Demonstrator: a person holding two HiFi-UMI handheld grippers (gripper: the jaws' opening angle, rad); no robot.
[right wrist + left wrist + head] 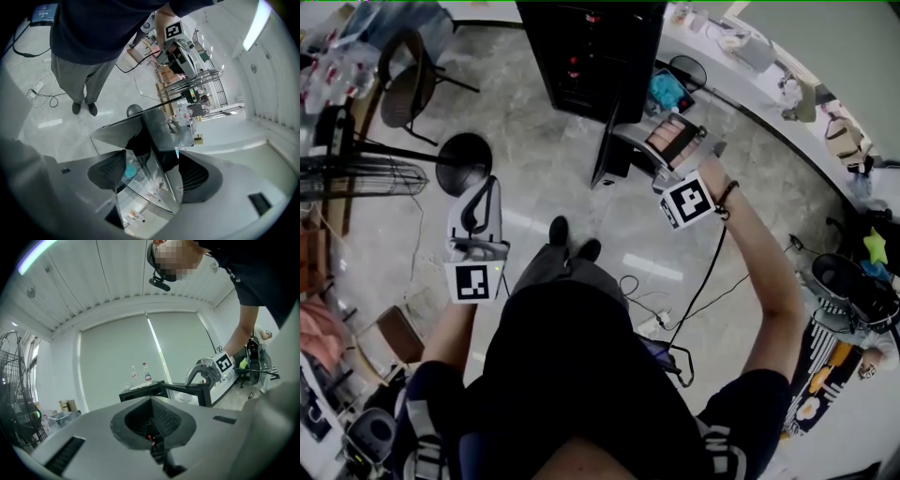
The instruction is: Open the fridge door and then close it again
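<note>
The black fridge (595,56) stands at the top of the head view. Its door (605,145) is swung out towards me, seen edge-on. My right gripper (664,167) is at the door's free edge, its marker cube just below. In the right gripper view the jaws (147,164) stand wide and the door's edge (159,126) sits between them; the pads do not press on it. My left gripper (483,197) hangs to the left, away from the fridge, shut on nothing (152,427). From the left gripper view I see the fridge (145,392) and the right gripper (211,373) on the open door.
A chair (408,89) and a round black stand base (464,164) are left of the fridge. Cables (656,309) trail across the floor to my right. A curved white counter (769,84) with clutter runs along the right. My feet (572,239) stand just before the door.
</note>
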